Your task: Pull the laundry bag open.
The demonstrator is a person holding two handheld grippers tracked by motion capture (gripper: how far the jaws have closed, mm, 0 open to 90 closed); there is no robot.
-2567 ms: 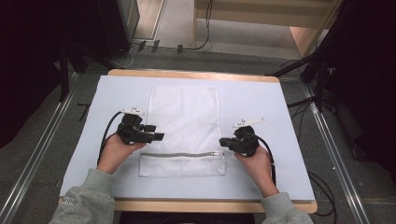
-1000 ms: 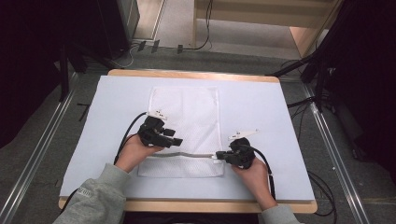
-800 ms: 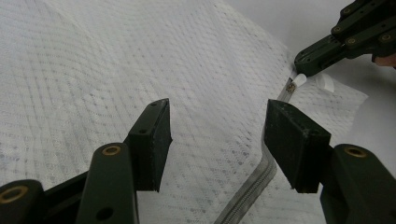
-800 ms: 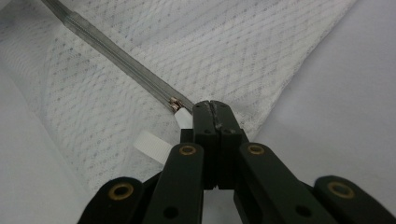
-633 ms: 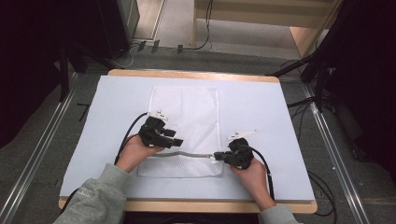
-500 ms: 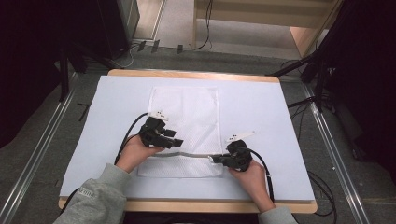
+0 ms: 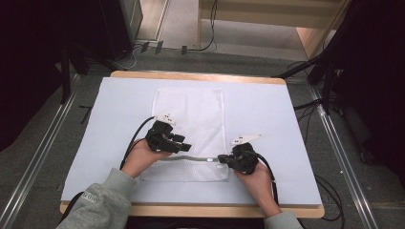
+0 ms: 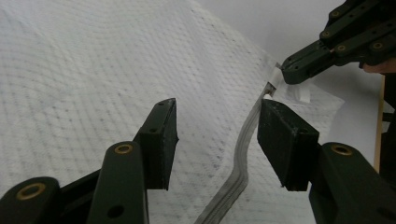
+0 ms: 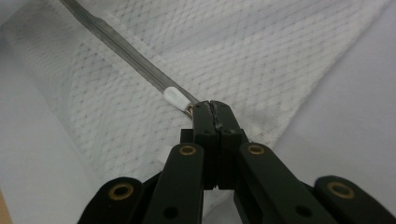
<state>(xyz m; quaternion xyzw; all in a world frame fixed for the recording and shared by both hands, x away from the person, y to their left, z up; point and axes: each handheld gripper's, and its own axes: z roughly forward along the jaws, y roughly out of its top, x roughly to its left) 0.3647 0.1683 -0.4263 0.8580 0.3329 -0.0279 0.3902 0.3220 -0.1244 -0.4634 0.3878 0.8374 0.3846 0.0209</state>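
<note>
At the bottom of the high view the person's two forearms come in, and the right gripper (image 7: 224, 160) sits low and right of centre with its jaws pressed fully together on the zip pull (image 9: 191, 108) of the white mesh laundry bag (image 7: 191, 124); in the right gripper view the white slider shows just beyond the jaw tips, so the hold looks small and shallow. The left gripper (image 7: 185, 145) lies left of centre over the same bag, its jaws standing wide apart with nothing between them; in the left gripper view they straddle the grey zipper (image 8: 240, 158), which runs up the frame toward the other gripper. The bag itself lies flat on the white surface (image 7: 286, 119), its zipped end toward the bottom of the frame and its body stretching to the upper middle; the mesh looks flat and limp, and I can see nothing inside it, though the weave hides the interior well enough that I cannot be sure. The main risk, as I judge it, is that the pull slips out of so slight a pinch once it is drawn along the zipper. With the left gripper not clamped on the fabric, the whole bag could also drag and bunch across the smooth surface instead of the slider running, and loose mesh might snag in the zipper teeth.
</note>
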